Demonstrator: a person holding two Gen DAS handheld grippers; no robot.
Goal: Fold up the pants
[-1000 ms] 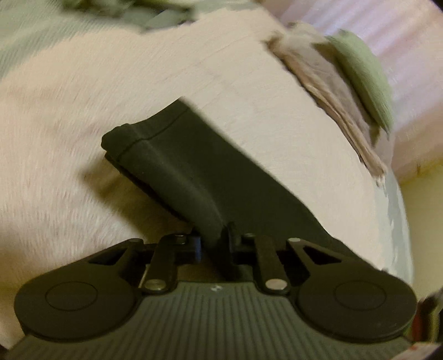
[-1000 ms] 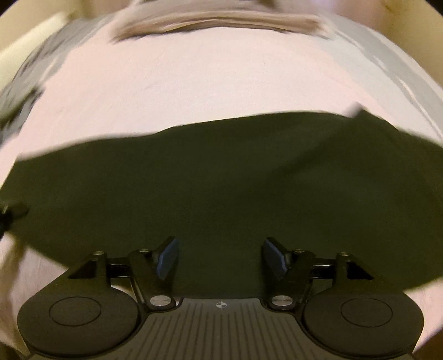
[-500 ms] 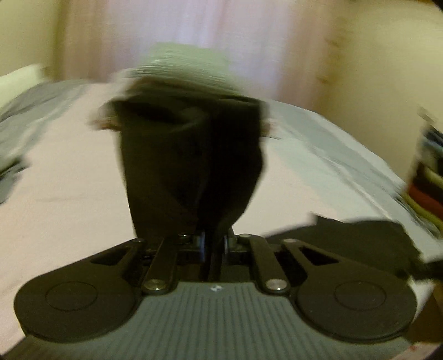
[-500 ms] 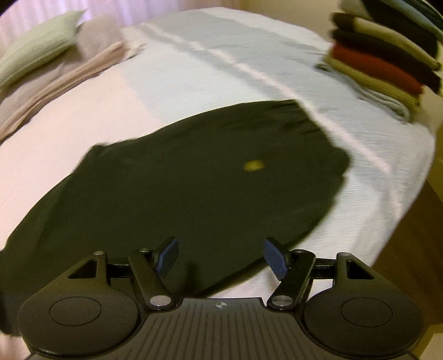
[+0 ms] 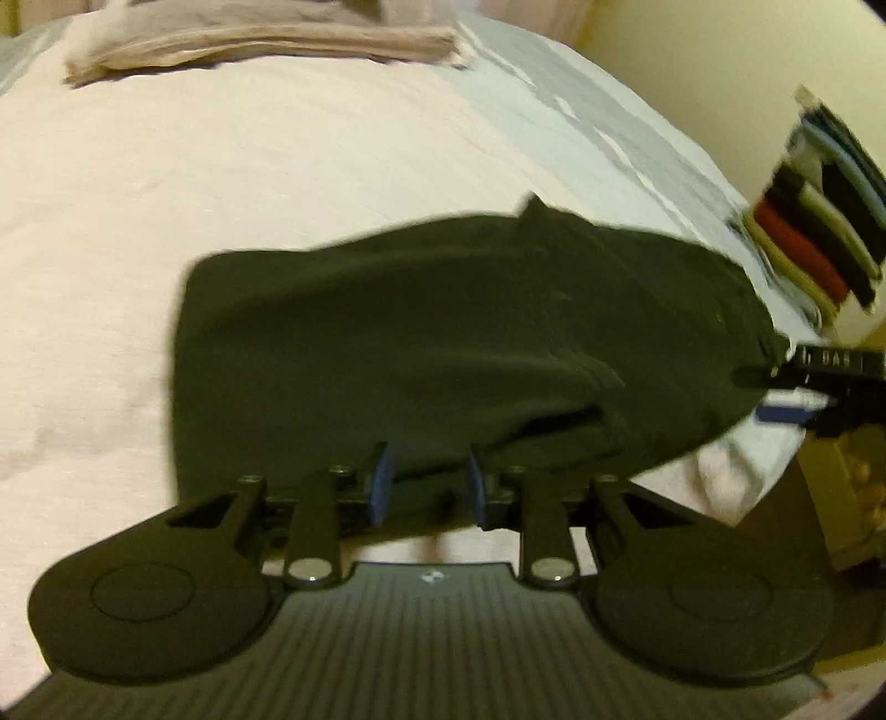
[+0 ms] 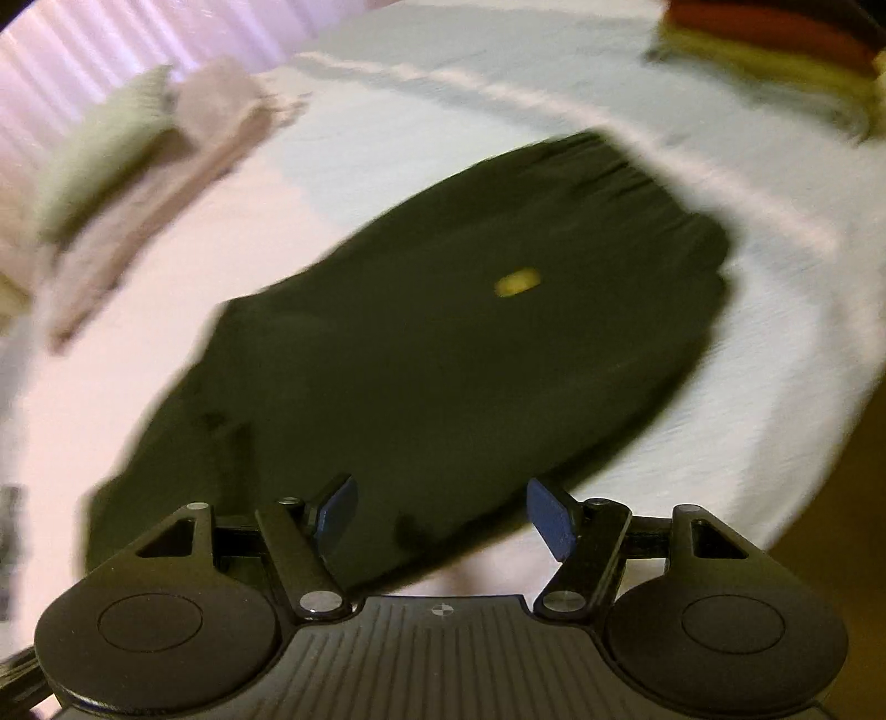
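Observation:
The dark pants (image 5: 443, 338) lie folded over on the pale bedcover (image 5: 166, 194). In the right wrist view the pants (image 6: 443, 354) show a small yellow tag (image 6: 518, 282). My left gripper (image 5: 429, 484) is open at the near edge of the cloth, its blue pads (image 5: 382, 482) on either side of the folded hem. My right gripper (image 6: 443, 512) is open wide at the pants' near edge, holding nothing. In the left wrist view the right gripper (image 5: 819, 376) shows at the waist end, by the right side of the bed.
A stack of folded clothes (image 5: 814, 243) sits at the bed's right side, also seen as the stack (image 6: 775, 44). A folded beige blanket (image 5: 266, 39) and a green pillow (image 6: 105, 160) lie at the far end. The bed edge (image 6: 803, 498) drops off close by.
The left gripper carried the leg end up and over onto the rest of the pants, then opened and let it go. The right gripper stayed open and turned toward the waist end.

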